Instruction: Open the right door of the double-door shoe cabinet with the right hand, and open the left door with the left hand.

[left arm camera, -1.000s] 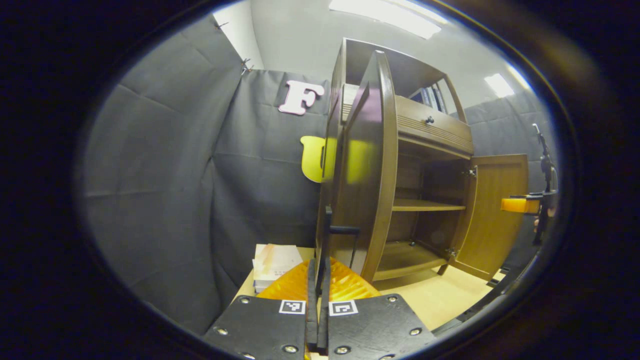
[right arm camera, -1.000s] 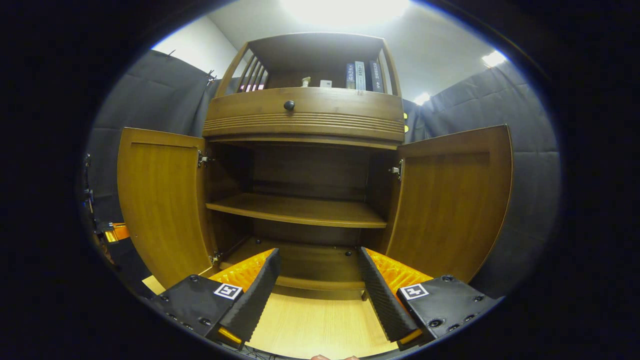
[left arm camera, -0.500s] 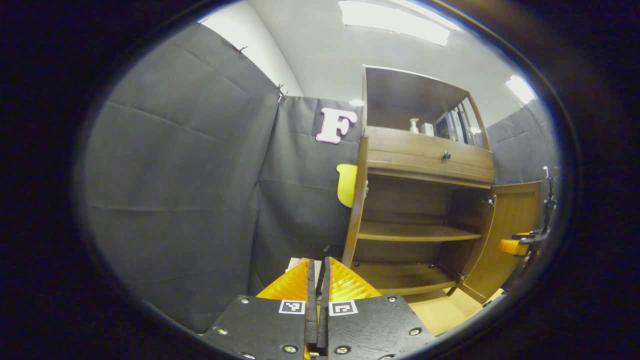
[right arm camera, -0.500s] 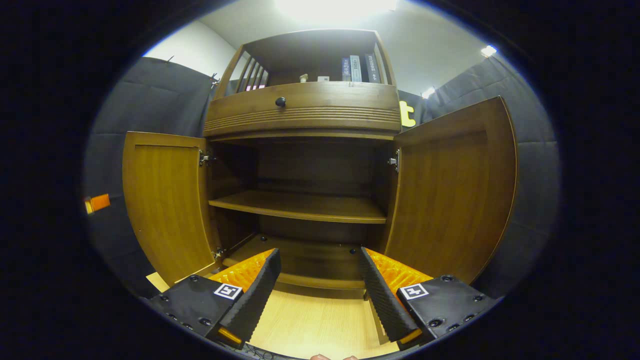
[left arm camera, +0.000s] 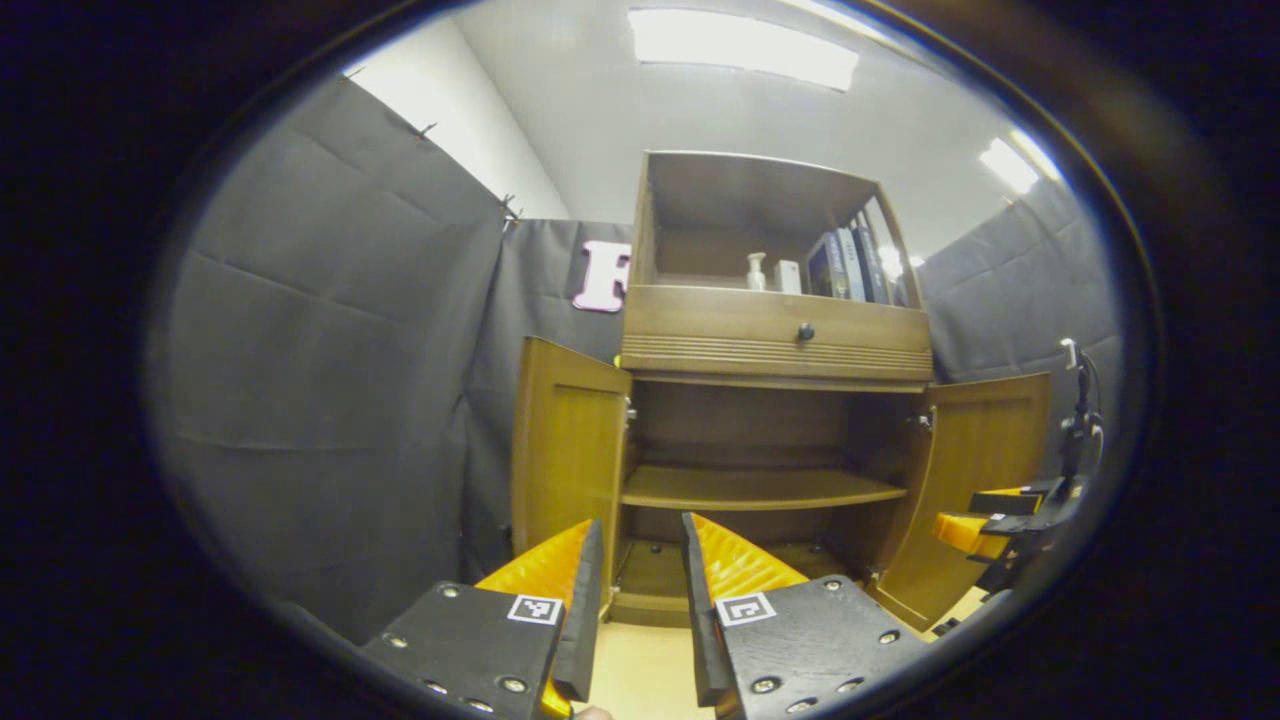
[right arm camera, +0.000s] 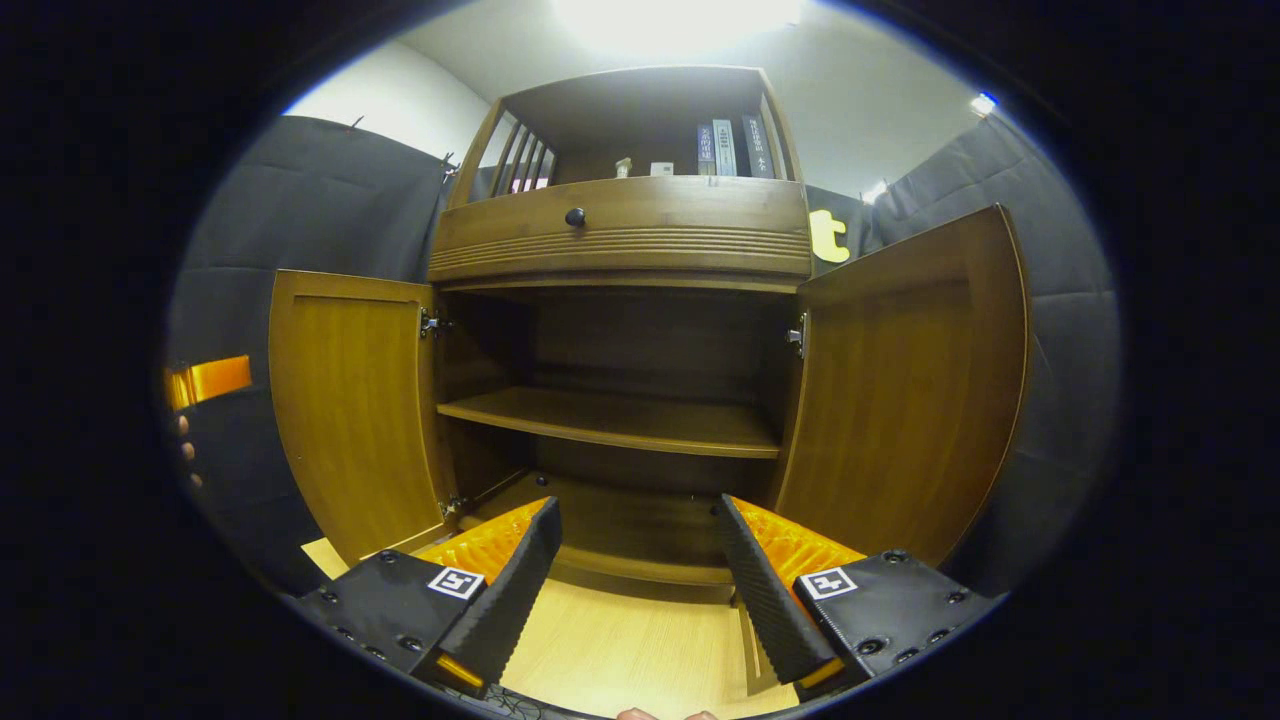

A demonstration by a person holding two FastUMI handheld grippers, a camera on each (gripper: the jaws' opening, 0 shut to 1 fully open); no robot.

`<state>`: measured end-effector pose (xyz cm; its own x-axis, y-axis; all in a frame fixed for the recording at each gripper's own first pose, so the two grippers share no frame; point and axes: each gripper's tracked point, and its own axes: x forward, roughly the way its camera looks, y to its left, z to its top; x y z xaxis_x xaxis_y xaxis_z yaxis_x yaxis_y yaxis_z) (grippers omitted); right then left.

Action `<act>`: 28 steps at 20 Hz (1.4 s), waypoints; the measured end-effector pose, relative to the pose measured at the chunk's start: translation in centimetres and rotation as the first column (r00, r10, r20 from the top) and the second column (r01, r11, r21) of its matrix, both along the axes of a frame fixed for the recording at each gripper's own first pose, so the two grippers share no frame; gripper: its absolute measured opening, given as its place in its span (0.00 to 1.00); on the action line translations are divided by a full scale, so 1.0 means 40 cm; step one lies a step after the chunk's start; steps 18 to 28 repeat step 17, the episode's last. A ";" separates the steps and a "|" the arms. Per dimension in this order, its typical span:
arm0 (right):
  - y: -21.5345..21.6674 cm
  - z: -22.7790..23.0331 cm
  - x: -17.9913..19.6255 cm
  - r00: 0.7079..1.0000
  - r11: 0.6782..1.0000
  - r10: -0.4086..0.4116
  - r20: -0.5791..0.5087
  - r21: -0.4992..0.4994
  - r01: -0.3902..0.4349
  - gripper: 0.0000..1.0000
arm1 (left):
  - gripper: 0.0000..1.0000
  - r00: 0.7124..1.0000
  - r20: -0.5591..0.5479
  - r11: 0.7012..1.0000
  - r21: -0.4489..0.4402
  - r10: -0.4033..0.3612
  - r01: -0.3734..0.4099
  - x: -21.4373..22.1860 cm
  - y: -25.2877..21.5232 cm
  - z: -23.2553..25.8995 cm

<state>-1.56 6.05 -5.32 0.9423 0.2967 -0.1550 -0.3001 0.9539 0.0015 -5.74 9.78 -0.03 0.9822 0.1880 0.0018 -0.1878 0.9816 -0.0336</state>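
both doors of the shoe cabinet (right arm camera: 620, 240) are seen swung wide. in the right gripper view the left door (right arm camera: 350, 410) and the right door (right arm camera: 905, 390) are turned well outward on their hinges, and the bare inner shelf (right arm camera: 610, 420) and the cabinet floor are exposed between them. the same is shown in the left gripper view, where the left door (left arm camera: 562, 450) and the right door (left arm camera: 975, 480) are folded back from the opening.

the left gripper (left arm camera: 640, 580) is held with its jaws parted a little and nothing between them, set back from the cabinet. the right gripper (right arm camera: 635, 570) is held spread wide and empty, also clear of the doors. what is probably the right gripper is glimpsed at the blurred edge of the left gripper view.

the task is judged done; nothing is left but withdrawal.
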 end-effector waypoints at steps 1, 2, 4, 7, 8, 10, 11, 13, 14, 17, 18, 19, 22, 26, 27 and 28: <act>0.003 -0.001 -0.001 1.000 1.000 0.009 -0.010 -0.001 -0.009 0.97 | 0.41 1.000 -0.003 1.000 0.009 -0.003 0.003 0.007 -0.019 -0.006; 0.004 -0.003 -0.004 1.000 1.000 0.018 -0.016 -0.008 -0.018 0.99 | 0.41 1.000 -0.008 1.000 0.008 -0.016 0.016 0.013 -0.039 -0.014; 0.006 0.000 -0.012 0.999 0.999 0.029 -0.015 -0.027 -0.029 0.97 | 0.41 0.999 -0.021 0.999 -0.016 -0.047 0.047 0.027 -0.073 -0.034; 0.011 0.013 -0.020 0.999 0.999 0.034 -0.006 -0.028 -0.034 0.97 | 0.41 0.998 -0.035 0.998 -0.020 -0.058 0.057 0.030 -0.074 -0.047; 0.011 0.015 -0.021 1.000 0.999 0.031 -0.004 -0.032 -0.031 0.97 | 0.41 0.997 -0.040 0.998 -0.013 -0.060 0.059 0.027 -0.075 -0.049; 0.009 0.014 -0.023 1.000 0.999 0.021 -0.005 -0.038 -0.021 0.97 | 0.41 0.997 -0.045 0.998 -0.009 -0.062 0.062 0.025 -0.075 -0.050; 0.007 0.011 -0.024 1.000 0.999 0.016 -0.009 -0.037 -0.016 0.97 | 0.41 0.997 -0.045 0.998 -0.009 -0.062 0.062 0.024 -0.075 -0.048; 0.003 0.006 -0.025 1.000 0.999 0.003 -0.020 -0.035 -0.003 0.97 | 0.41 0.997 -0.048 0.998 -0.015 -0.062 0.061 0.022 -0.074 -0.049; -0.001 0.000 -0.035 1.000 0.999 -0.004 -0.023 -0.035 0.003 0.97 | 0.41 0.997 -0.049 0.998 -0.016 -0.059 0.058 0.021 -0.071 -0.047; -0.005 -0.002 -0.053 1.000 0.999 -0.022 -0.019 -0.035 0.021 0.99 | 0.41 0.996 -0.044 0.997 -0.031 -0.076 0.075 0.016 -0.059 -0.041; -0.005 -0.002 -0.053 1.000 0.999 -0.022 -0.019 -0.035 0.021 0.99 | 0.41 0.996 -0.044 0.997 -0.031 -0.076 0.075 0.016 -0.059 -0.041; -0.005 -0.002 -0.053 1.000 0.999 -0.022 -0.019 -0.035 0.021 0.99 | 0.41 0.996 -0.044 0.997 -0.031 -0.076 0.075 0.016 -0.059 -0.041; -0.005 -0.002 -0.053 1.000 0.999 -0.022 -0.019 -0.035 0.021 0.99 | 0.41 0.996 -0.044 0.997 -0.031 -0.076 0.075 0.016 -0.059 -0.041; -0.005 -0.002 -0.053 1.000 0.999 -0.022 -0.019 -0.035 0.021 0.99 | 0.41 0.996 -0.044 0.997 -0.031 -0.076 0.075 0.016 -0.059 -0.041; -0.005 -0.002 -0.053 1.000 0.999 -0.022 -0.019 -0.035 0.021 0.99 | 0.41 0.996 -0.044 0.997 -0.031 -0.076 0.075 0.016 -0.059 -0.041; -0.005 -0.002 -0.053 1.000 0.999 -0.022 -0.019 -0.035 0.021 0.99 | 0.41 0.996 -0.044 0.997 -0.031 -0.076 0.075 0.016 -0.059 -0.041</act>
